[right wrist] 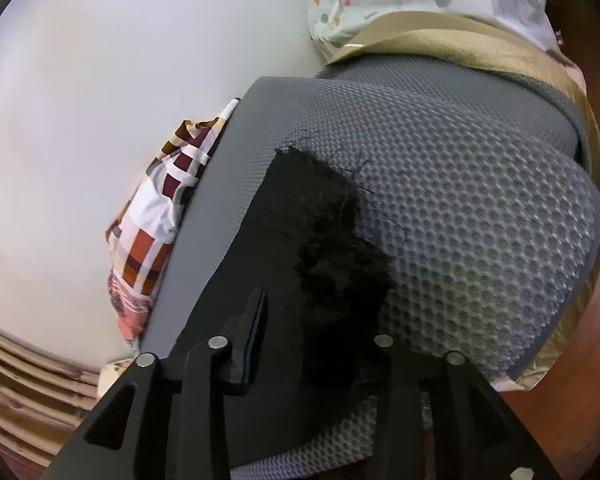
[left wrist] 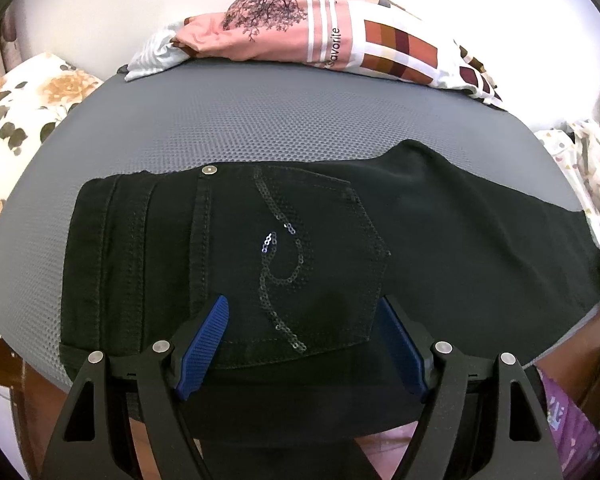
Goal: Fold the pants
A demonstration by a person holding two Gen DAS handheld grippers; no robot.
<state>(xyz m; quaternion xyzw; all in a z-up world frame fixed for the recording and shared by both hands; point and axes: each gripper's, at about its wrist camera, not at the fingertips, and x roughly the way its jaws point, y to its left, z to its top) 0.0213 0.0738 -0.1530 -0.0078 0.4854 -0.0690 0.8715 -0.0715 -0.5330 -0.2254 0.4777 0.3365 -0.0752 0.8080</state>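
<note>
We see the black denim pants [left wrist: 300, 240] with a sequinned back pocket [left wrist: 312, 264] lying flat on the grey mesh-covered tabletop [left wrist: 220, 128]. Our left tongs [left wrist: 304, 312] gape wide over the pocket; our right tongs [right wrist: 320, 320] pinch the frayed leg hem [right wrist: 320, 216].

Left wrist view: one word can be read, "Savorite", though its first letter is uncertain. It is printed in dark letters on the pink and white striped cloth [left wrist: 332, 32] lying at the far edge of the grey mat [left wrist: 260, 120]. The word runs sideways along a white band, beside the block of brown and red squares. The black pants [left wrist: 320, 240] carry a curling sequin line on the back pocket, which forms no letter that can be read.

Right wrist view: no text, label or number can be read.
</note>
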